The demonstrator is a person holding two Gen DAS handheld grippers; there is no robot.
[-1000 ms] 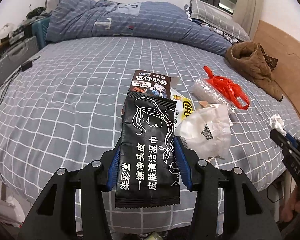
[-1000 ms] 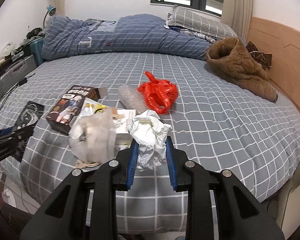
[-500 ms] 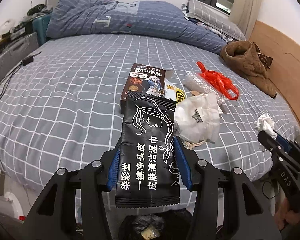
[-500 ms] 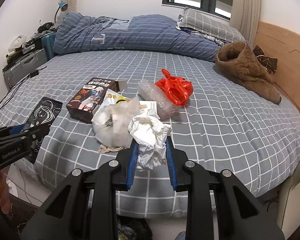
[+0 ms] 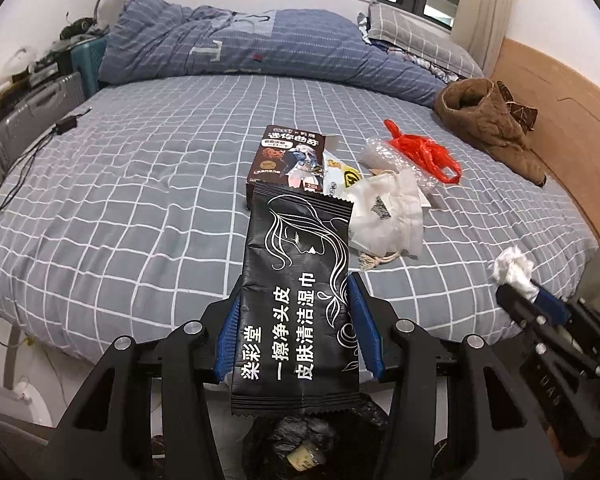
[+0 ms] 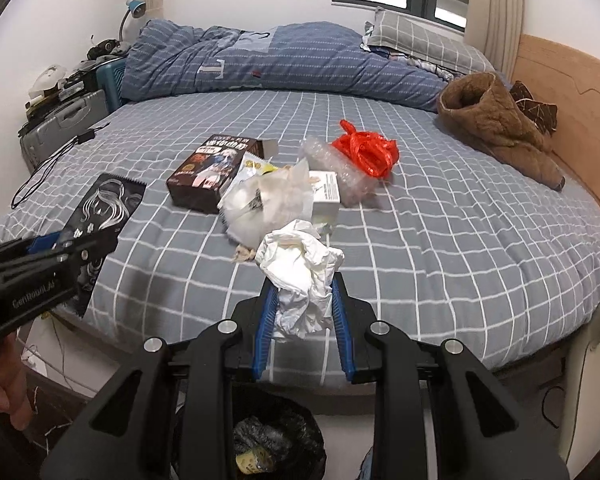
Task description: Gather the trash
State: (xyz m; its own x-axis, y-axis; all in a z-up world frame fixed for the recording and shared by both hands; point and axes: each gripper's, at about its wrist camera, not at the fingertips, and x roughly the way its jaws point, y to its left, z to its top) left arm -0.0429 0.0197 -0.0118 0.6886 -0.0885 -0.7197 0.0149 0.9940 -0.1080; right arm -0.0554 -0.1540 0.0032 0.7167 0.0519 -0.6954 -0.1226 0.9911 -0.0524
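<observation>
At the foot of the bed, above the bin: both my grippers are loaded.

My left gripper (image 5: 294, 320) is clamped on the black wet-wipe packet (image 5: 298, 280), blue pads pressing both long edges, packet pointing up toward the bed (image 5: 140, 184). My right gripper (image 6: 303, 308) is closed on a crumpled white tissue (image 6: 300, 268) that bulges out above the fingertips. Below both I see a black-lined trash bin (image 6: 276, 440) with something in it; it's too dark to say what, possibly a yellowish wrapper. Left on the grey checked bedding: a dark snack box (image 6: 212, 174), a white drawstring pouch (image 5: 388, 212), bubble wrap (image 6: 336, 168), a red plastic bag (image 6: 366, 152), all clustered mid-bed. A brown coat (image 6: 496, 128) lies near the headboard, well apart from the pile.
</observation>
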